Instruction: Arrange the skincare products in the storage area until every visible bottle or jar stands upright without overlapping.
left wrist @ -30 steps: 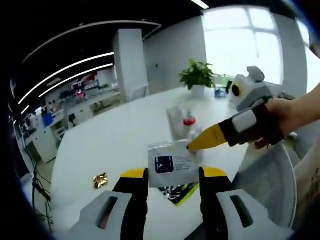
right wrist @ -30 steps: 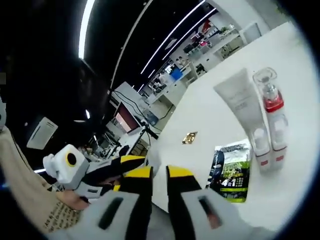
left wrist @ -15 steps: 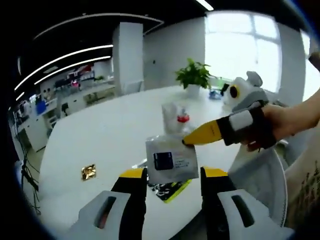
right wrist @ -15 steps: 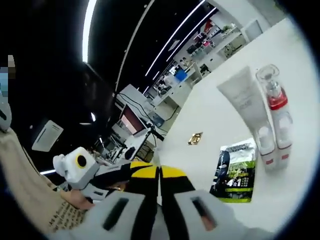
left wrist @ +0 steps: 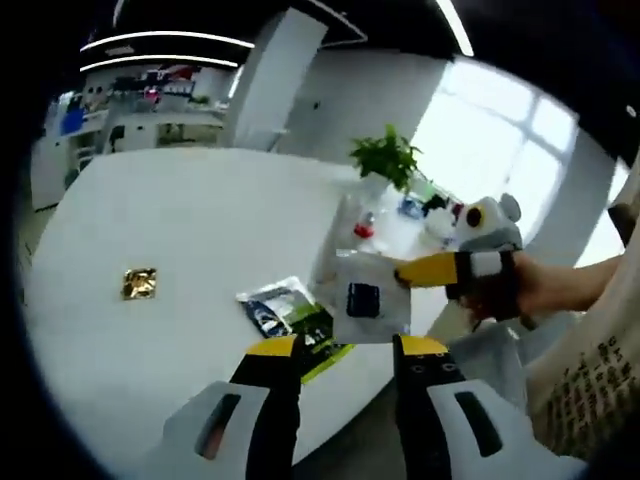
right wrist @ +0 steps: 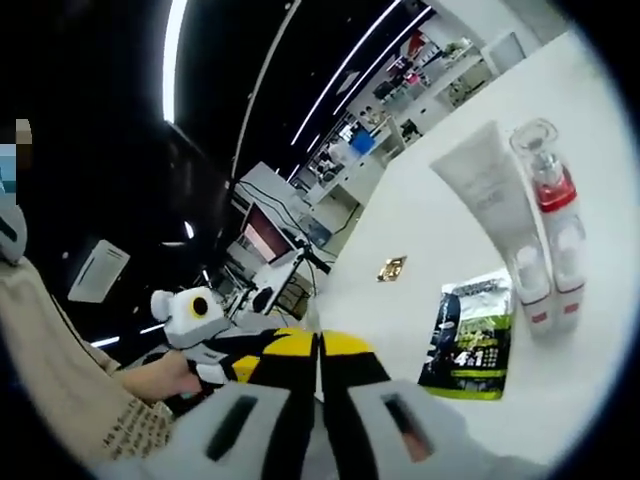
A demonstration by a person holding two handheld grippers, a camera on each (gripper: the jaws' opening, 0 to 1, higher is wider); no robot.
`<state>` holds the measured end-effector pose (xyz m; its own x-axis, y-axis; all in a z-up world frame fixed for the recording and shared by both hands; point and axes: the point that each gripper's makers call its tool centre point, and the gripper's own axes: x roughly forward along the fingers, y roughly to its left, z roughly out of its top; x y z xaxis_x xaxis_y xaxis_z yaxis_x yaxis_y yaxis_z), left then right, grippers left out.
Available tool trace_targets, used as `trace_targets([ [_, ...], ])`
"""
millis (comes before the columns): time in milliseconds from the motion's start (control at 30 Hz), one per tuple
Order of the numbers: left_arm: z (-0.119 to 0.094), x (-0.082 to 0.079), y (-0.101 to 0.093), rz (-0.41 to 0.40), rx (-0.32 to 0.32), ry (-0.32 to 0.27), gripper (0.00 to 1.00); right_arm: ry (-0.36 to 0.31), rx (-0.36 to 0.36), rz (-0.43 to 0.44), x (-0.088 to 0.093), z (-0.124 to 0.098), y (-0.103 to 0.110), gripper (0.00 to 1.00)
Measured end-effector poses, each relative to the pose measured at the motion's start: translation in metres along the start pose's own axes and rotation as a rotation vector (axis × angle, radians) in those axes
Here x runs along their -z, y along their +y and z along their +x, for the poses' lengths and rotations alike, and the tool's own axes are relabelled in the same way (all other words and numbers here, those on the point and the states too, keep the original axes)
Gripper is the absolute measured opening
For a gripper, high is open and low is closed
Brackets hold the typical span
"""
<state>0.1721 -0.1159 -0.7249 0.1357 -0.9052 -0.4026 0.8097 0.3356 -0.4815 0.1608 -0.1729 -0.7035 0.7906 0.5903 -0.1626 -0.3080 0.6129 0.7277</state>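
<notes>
Left gripper view: jaws of the left gripper [left wrist: 345,352] parted, nothing between the pads, black fingers [left wrist: 272,400] with yellow tips rising from the near edge. Just beyond the tips, a flat white sachet [left wrist: 371,309] with a dark square label, held up above the near table edge and pinched at its right edge by the yellow tips of the right gripper [left wrist: 405,274], itself carried in a person's hand [left wrist: 530,290] entering from the right. Writing on the sachet too small to read.

Right gripper view: right gripper [right wrist: 319,343] with fingers pressed together, no gap visible between the yellow tips; the pinched sachet not distinguishable here. Left gripper [right wrist: 255,352] to the left, with a hand [right wrist: 160,378] behind it.

On the white round table [left wrist: 160,230]: a green-and-black packet [right wrist: 466,334] lying flat near the edge, large figures "4:1" legible, remaining print unreadable. Just right of it, a white tube [right wrist: 490,205] lying flat, cap toward the near edge, lettering illegible. Touching the tube on its right, a clear bottle [right wrist: 548,215] with a red collar, also lying flat. Farther left on the table, well apart, a small gold foil piece [right wrist: 391,268]. Potted plant [left wrist: 387,160] at the far side.
</notes>
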Motion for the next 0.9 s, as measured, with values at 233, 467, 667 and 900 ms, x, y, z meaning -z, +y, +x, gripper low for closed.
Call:
trace_targets([
  [233,-0.002,0.004,0.005,-0.074,0.03,-0.001,0.14,0.027,-0.013,-0.008,0.003,0.005,0.003,0.01],
  [467,-0.004,0.008,0.01,-0.147,0.042,0.001,0.01,0.048,-0.001,-0.006,0.005,0.012,-0.001,0.01],
  [667,-0.008,0.019,0.015,-0.25,0.025,0.037,0.0,0.179,0.091,-0.122,0.023,0.022,-0.017,0.01],
  [900,-0.008,0.045,0.028,-0.262,-0.043,0.113,0.0,0.309,0.186,-0.248,0.048,0.046,-0.037,0.02],
])
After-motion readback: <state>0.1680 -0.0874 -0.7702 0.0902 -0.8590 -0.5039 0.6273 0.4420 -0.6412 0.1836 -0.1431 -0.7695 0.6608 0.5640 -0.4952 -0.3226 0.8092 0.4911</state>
